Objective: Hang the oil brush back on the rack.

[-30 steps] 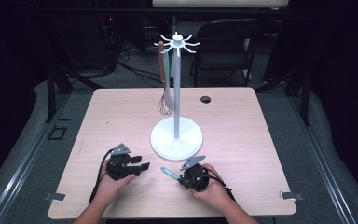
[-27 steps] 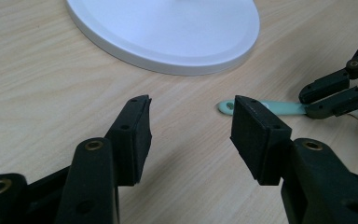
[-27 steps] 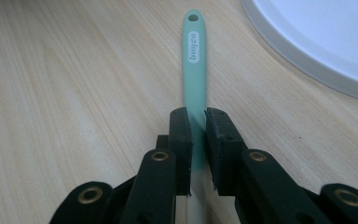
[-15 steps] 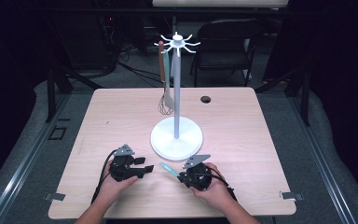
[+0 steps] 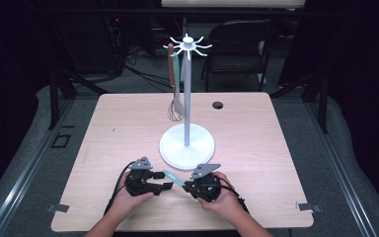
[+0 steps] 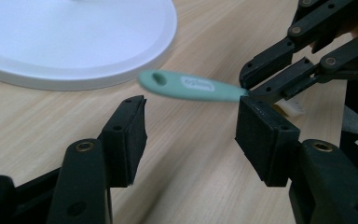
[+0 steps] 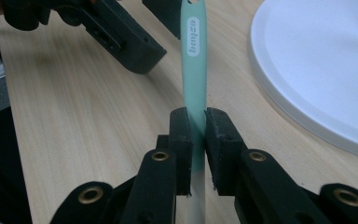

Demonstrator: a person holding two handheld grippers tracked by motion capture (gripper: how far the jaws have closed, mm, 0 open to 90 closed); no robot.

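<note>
My right hand-held gripper [image 7: 195, 122] clamps the teal utensil handle [image 7: 193, 60]; my left hand-held gripper [image 6: 191, 128], jaws wide near the table's front edge, should close squarely around it.

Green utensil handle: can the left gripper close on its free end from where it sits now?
Probably yes. The left gripper is open, the green utensil handle lies just beyond its jaws, unobstructed, and the right gripper holds the other end.
</note>
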